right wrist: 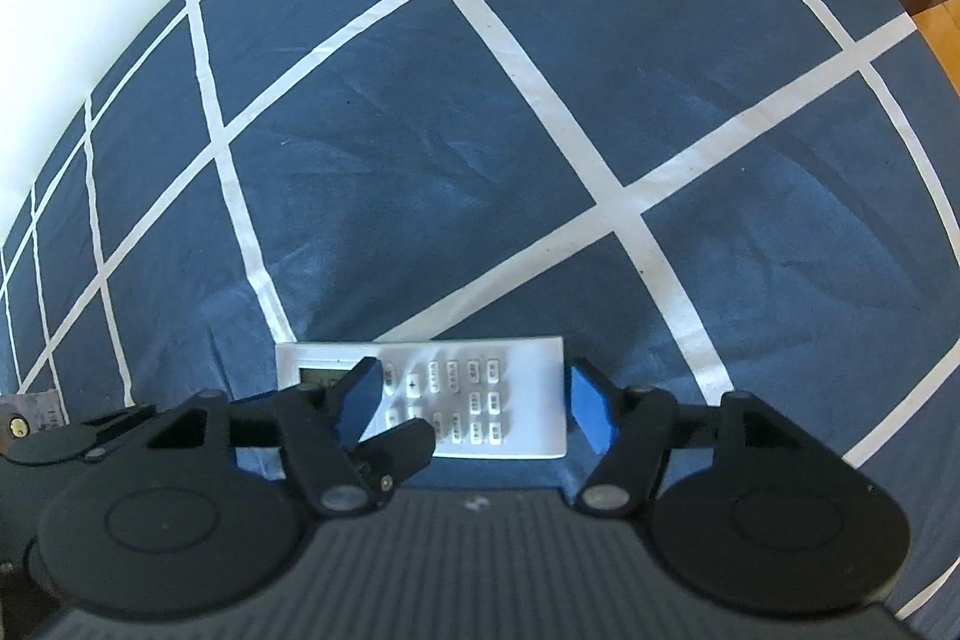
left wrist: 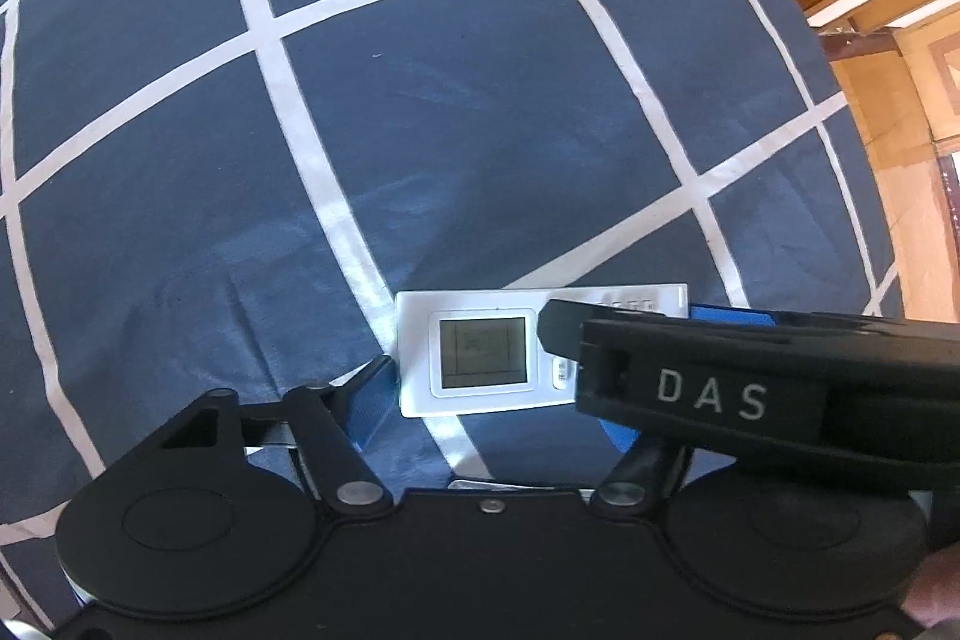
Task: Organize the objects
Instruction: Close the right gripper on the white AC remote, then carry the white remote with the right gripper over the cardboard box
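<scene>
Gripping the white remote [right wrist: 480,394] on the bed [right wrist: 480,130].
We pinch it end to end in both jaws; lifting and placing it remain.

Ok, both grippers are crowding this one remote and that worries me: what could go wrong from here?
One finger of the right gripper lies over the remote face, not at its edge: closing could press keys or skid. It crosses over the left gripper, so lifting may knock them together. The soft sheet could let the remote tip.
</scene>
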The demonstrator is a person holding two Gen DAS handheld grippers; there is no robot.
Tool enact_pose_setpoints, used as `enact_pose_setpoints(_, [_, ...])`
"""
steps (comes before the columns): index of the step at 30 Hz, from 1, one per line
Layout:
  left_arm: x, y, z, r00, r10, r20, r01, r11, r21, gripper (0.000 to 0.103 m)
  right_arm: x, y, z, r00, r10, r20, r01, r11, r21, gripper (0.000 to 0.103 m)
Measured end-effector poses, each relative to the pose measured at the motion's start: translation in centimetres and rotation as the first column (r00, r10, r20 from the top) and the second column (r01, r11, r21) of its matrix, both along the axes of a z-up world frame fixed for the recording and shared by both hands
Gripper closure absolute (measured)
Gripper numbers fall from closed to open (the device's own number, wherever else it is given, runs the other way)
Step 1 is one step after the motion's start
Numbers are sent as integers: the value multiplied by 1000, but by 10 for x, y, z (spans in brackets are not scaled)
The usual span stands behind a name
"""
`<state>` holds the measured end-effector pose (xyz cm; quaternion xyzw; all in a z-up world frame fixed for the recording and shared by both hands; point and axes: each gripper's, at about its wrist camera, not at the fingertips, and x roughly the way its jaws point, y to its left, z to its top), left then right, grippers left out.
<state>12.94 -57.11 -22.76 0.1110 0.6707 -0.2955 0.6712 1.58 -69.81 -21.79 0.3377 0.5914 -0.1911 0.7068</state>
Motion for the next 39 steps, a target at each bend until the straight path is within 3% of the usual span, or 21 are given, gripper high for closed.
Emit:
enact_pose_setpoints(18, [-7,15,11,1000,25,18,-25,1000,8,36,-1,10,6,999,37,27,-37,999,-9,37])
enact_pose_setpoints(28, [-20,49,53,992,89,86,-89,996,0,35,-2,41,42,991,104,90,-102,994,-27,37])
enact_pose_setpoints(39, [-67,105,105,975,151,162,-150,989,-16,35,-29,98,91,973,164,163,-157,986,-55,37])
